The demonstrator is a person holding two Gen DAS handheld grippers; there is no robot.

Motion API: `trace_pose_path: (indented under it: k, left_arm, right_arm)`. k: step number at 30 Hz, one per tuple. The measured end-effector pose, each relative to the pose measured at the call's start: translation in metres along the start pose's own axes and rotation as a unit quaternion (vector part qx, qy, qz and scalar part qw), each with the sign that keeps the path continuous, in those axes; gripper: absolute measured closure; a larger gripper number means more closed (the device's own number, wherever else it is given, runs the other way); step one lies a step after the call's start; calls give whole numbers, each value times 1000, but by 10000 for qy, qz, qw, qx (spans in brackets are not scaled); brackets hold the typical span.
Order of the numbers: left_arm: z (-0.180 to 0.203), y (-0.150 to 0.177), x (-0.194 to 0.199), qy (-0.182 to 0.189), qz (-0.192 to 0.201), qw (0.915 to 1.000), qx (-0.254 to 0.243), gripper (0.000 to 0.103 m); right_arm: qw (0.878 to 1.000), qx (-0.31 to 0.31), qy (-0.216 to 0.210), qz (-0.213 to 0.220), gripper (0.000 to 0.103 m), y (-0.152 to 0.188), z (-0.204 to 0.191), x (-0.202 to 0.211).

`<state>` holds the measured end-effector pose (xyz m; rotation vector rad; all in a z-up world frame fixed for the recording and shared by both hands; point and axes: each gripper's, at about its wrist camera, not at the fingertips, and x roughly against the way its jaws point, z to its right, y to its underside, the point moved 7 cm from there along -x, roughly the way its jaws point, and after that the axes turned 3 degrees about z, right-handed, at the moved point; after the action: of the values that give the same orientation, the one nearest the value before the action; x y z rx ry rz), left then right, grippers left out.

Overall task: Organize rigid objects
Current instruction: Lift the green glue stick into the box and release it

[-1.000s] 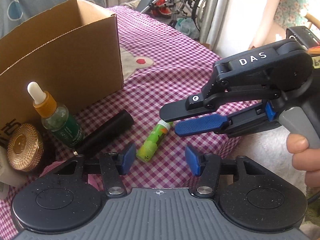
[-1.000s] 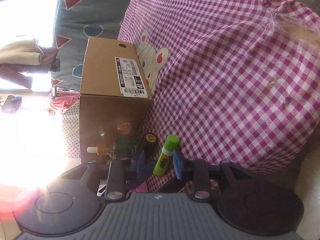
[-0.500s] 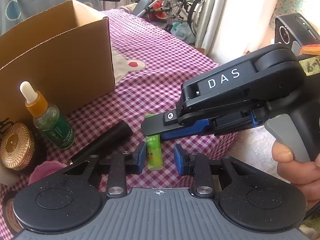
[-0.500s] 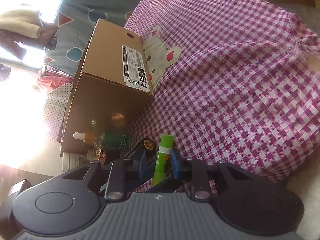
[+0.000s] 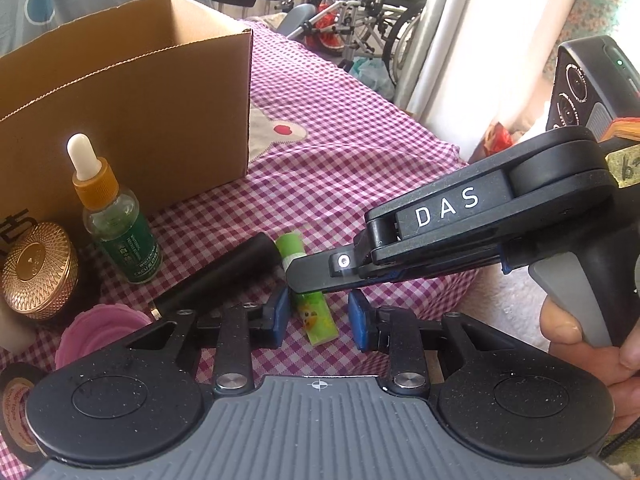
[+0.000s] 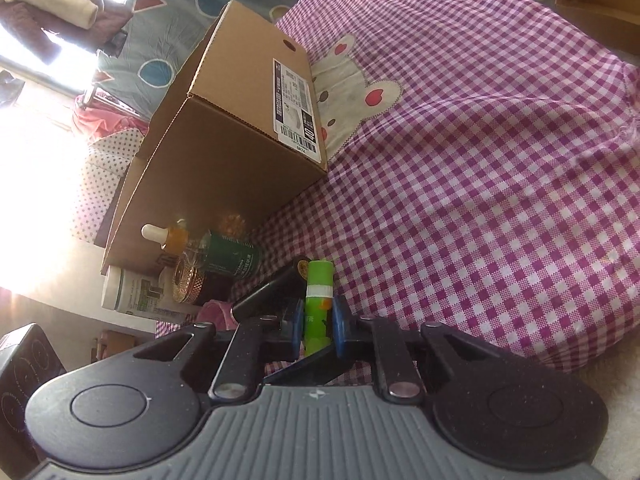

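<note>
A green glue stick (image 5: 316,316) lies on the purple checked cloth (image 5: 360,160), next to a black tube (image 5: 224,276). My left gripper (image 5: 319,318) straddles the stick's lower half, with a gap between each blue pad and the stick, so it is open. My right gripper (image 5: 304,278) reaches in from the right across the stick's upper part. In the right wrist view the right gripper (image 6: 318,322) has its jaws closing on the green glue stick (image 6: 318,304), and both pads press its sides. An open cardboard box (image 5: 132,120) stands behind.
In front of the box stand a dropper bottle (image 5: 116,224) and a gold-lidded jar (image 5: 36,268). A pink object (image 5: 100,332) and a roll of tape (image 5: 16,408) lie at the left. A white bottle (image 6: 136,292) lies beside the cardboard box (image 6: 240,152). The cloth drops off at the right.
The right gripper moved in over the green stick, rolled, and closed its jaws on it. The left jaws narrowed around the stick. The stick swung from slanted to nearly straight.
</note>
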<state>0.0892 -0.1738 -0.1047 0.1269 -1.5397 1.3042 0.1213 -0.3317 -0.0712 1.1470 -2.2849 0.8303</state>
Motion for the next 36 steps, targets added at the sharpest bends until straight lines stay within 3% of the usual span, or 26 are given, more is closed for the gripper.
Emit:
trace_pose_path:
  k: [9,19,28,32,36]
  left_arm:
    - [8,6,10,125,46,9999,-10,73]
    - [20,-5,41,77,430,9989,-162,73]
    - [-9,-54,103,-214,1099,9937,86,73]
    - [-44,-83,131,-476,1367,9890,304,73]
    - [-84,-106,145,-890,1395,9848,532,73]
  right_arm:
    - [9993,-313,-149,104,86,10,7,16]
    - [9980,-216,-406,437,86,12,-13,56]
    - [9903,637,-957,784,86,-20,-104,75]
    - [9827,1118,-1276,739,86,-45,-159,62]
    - [9774,1452,-1454,503,86,-68,-207,33]
